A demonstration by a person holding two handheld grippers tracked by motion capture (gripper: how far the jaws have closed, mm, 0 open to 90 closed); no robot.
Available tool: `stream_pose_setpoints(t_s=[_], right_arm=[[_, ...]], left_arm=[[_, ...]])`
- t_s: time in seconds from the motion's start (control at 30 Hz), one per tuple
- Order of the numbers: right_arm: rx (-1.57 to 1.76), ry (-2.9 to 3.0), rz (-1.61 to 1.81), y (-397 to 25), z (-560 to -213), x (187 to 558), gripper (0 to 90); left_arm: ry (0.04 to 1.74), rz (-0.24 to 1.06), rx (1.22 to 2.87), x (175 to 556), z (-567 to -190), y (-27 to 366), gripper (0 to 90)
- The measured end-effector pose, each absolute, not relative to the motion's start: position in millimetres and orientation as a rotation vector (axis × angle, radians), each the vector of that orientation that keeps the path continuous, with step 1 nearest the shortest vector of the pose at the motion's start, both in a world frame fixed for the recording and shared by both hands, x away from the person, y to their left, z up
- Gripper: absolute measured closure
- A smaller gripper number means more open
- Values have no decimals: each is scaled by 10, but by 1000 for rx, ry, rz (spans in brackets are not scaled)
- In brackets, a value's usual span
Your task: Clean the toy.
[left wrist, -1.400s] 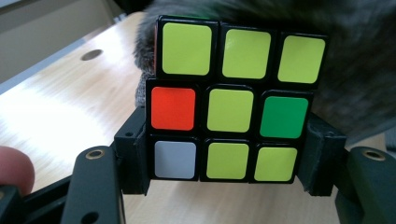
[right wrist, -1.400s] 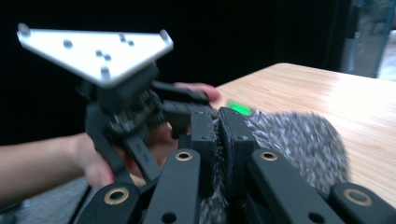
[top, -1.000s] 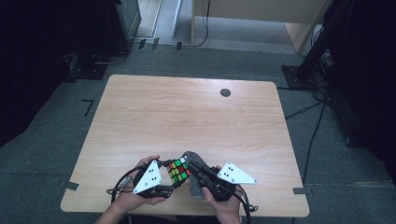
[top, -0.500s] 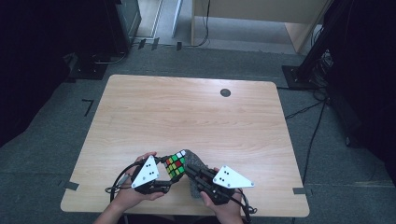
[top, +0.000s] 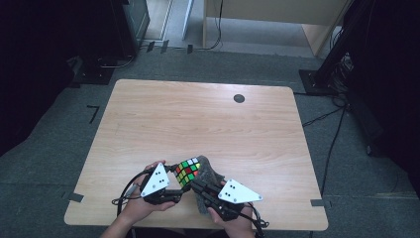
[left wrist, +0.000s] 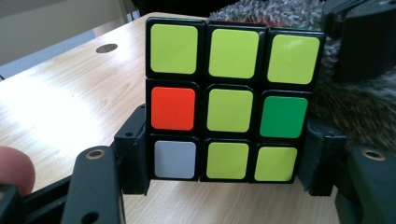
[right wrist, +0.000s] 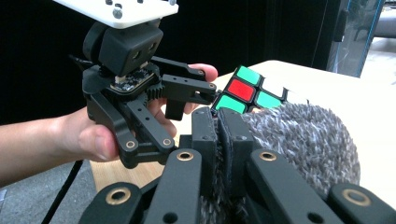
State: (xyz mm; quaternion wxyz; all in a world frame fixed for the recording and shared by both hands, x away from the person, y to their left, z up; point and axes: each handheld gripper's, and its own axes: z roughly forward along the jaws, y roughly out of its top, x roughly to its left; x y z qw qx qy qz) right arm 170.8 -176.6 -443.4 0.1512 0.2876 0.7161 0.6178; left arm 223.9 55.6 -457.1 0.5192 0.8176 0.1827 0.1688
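In the high view, a person works at the near edge of a wooden table (top: 208, 124). The left gripper (top: 171, 184) and the right gripper (top: 202, 191) are close together there, each one with a white three-cornered plate on top. Between them is a puzzle cube (top: 187, 171), tilted, showing green, yellow, red and white stickers. Just on the right of the cube lies a grey fuzzy cloth (top: 210, 173), which touches the cube. A small dark round mark (top: 239, 98) is on the far part of the table, well apart from the hands.

In the left gripper view, the cube (left wrist: 231, 100) stands upright between the two black jaws, and each jaw presses one side of its lowest row, so this claw is holding the cube. The face toward the camera is mostly yellow-green (one sticker is orange-red, one green, one white-grey). The fuzzy cloth (left wrist: 355, 98) is behind and at the right, against the cube. A fingertip (left wrist: 14, 168) shows at the left edge.

In the right gripper view, the two jaws stand very narrow, almost together, and they pinch the edge of the fuzzy cloth (right wrist: 303, 140). Behind it the cube (right wrist: 247, 91) shows green and red stickers. The left hand (right wrist: 93, 130) holds the left gripper (right wrist: 191, 100), whose jaw reaches to the cube.
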Motion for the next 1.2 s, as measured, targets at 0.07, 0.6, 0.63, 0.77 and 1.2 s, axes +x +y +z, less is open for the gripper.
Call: stream_pose_setpoints(t_s=[0.07,0.6,0.63,0.77,1.2], right_arm=[[820,2059,1775,-1756,-4433,1707,861],[894,1983,1869,-1880,-4365,1775,831],[938,1975,1855,-1924,-4402,1810,832],[999,1968,1859,-1987,-4442,1845,835],[1065,1910,1853,-1995,-4452,1858,859]], left_arm=[[433,421,1965,2237,-4568,561,339],[273,372,1980,2141,-4586,543,339],[280,372,1980,2149,-4587,551,338],[272,362,1999,2131,-4615,489,339],[231,330,2010,2081,-4623,422,339]])
